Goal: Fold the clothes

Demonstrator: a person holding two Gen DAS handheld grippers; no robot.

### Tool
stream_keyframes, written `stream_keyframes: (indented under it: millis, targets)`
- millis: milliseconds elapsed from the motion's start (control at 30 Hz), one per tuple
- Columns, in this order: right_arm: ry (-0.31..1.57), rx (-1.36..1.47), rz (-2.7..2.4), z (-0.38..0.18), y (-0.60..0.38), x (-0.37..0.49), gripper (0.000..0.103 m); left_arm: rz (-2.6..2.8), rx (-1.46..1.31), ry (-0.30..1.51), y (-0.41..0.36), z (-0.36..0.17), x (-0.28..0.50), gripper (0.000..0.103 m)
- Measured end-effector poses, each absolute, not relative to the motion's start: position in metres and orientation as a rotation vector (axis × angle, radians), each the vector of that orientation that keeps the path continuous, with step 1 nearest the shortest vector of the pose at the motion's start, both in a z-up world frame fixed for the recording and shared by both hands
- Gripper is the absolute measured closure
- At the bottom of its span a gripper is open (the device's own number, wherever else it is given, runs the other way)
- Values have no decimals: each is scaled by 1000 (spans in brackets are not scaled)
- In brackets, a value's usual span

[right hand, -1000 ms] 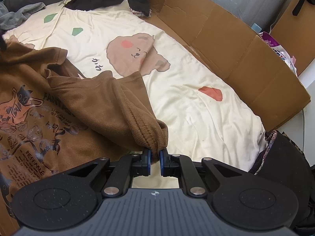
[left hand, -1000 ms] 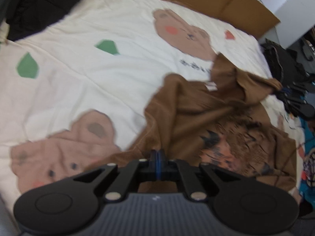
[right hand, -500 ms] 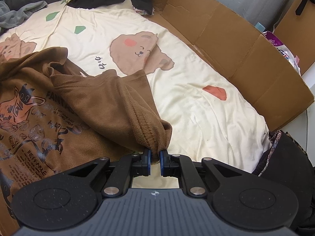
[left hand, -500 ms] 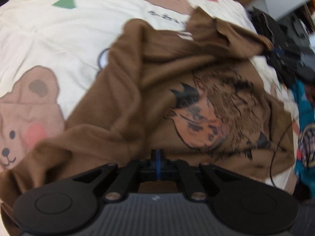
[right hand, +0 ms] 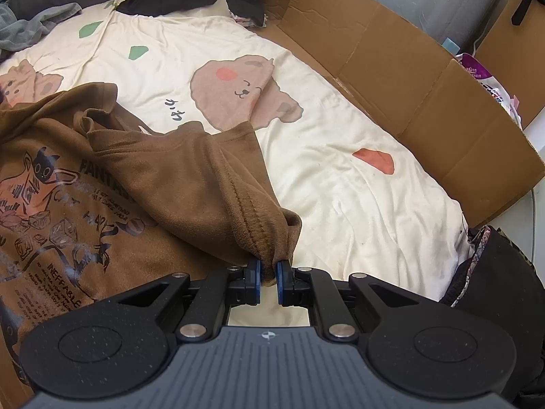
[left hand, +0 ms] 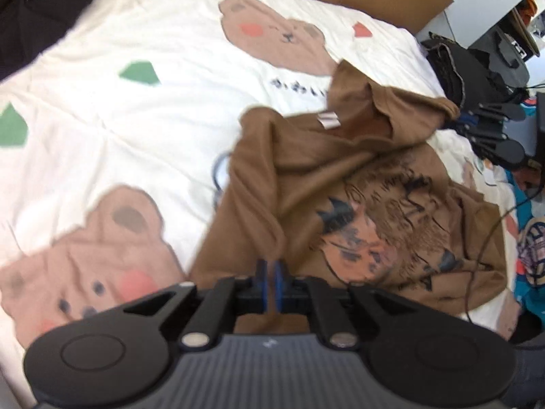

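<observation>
A: What is seen at the left gripper [left hand: 271,281]?

B: Its jaws are opening: a narrow gap now shows between the blue pads, where a second ago they were pressed together. A bunched fold of the brown T-shirt [left hand: 340,204] reaches up to the tips, but whether it is still pinched cannot be told. Judged from this, the left-hand side is being let go and laid down.

A: And the right gripper [right hand: 269,281]?

B: It is clamped on the stitched hem of the sleeve [right hand: 211,184], unchanged from both earlier frames, and the sleeve is held lifted over the printed front.

A: Where is the garment?

B: It lies crumpled, print up, on the cream bear-print sheet [left hand: 136,136], beside the cardboard wall [right hand: 408,78].

A: What else differs?

B: In the left view, more sheet is exposed than half a second ago. The fold is judged barely begun.
</observation>
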State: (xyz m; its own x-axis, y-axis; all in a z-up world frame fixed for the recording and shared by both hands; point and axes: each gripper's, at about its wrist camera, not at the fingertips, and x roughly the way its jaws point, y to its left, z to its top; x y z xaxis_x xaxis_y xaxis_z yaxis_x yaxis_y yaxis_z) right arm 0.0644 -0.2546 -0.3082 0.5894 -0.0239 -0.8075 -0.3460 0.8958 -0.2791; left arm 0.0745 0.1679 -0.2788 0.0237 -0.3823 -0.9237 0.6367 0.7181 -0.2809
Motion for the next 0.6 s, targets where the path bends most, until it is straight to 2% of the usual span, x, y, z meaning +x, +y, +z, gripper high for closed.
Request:
stream_keyframes:
  millis: [100, 133, 167, 233, 367, 600]
  targets:
    - [929, -439, 196, -309, -254, 65, 96, -828, 257, 1327, 165, -284, 81, 83]
    - [928, -441, 196, -309, -254, 64, 96, -835, 270, 1332, 163, -289, 81, 73]
    - [928, -443, 196, -309, -255, 64, 96, -838, 287, 1339, 161, -294, 81, 70]
    - [928, -446, 196, -309, -255, 65, 96, -860, 297, 1366, 160, -303, 82, 71]
    - [929, -448, 196, -309, -255, 65, 96, -901, 330, 1410, 156, -320, 80, 83]
    - [933, -454, 199, -312, -254, 66, 96, -884, 346, 1422, 154, -326, 74, 90]
